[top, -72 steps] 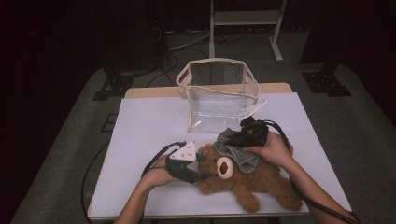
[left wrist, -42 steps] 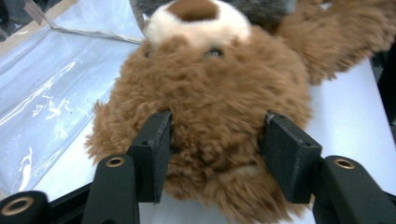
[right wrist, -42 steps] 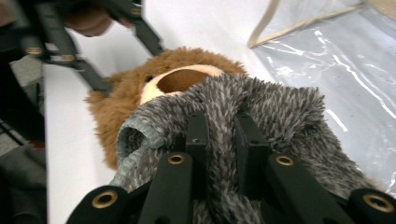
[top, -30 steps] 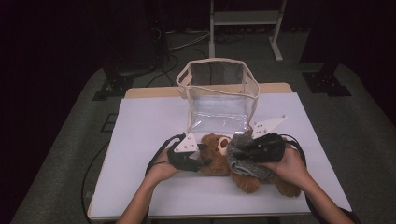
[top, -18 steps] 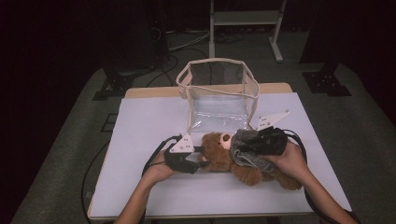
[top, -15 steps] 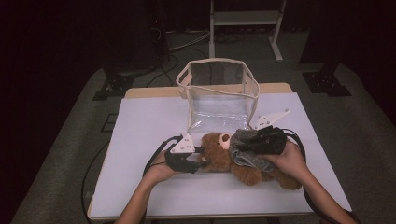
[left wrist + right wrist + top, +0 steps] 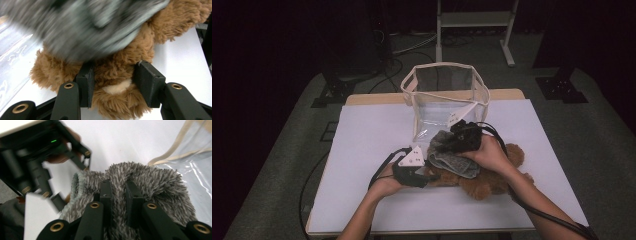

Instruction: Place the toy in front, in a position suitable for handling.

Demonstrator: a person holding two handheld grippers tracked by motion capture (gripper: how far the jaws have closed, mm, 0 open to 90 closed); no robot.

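A brown teddy bear [image 7: 492, 181] lies on the white table [image 7: 372, 135] near its front edge. A grey fuzzy garment [image 7: 453, 161] covers the bear's head end. My right gripper [image 7: 448, 145] is shut on a fold of this grey garment [image 7: 155, 182], its jaws [image 7: 117, 192] pinching the pile. My left gripper [image 7: 428, 175] lies low on the table at the bear's left end. In the left gripper view its jaws [image 7: 113, 87] are clamped on brown fur [image 7: 125, 60] with a cream patch, under the blurred grey garment [image 7: 87, 25].
A clear plastic bag [image 7: 444, 97] with beige trim stands open just behind the hands; its wall [image 7: 192, 157] is close on the right in the right gripper view. The left gripper's body [image 7: 37, 157] is close by there too. Cables trail off the table's front.
My right gripper has pulled the grey garment leftward over the bear's head, which showed before and is now covered. The left gripper has stayed clamped in place.
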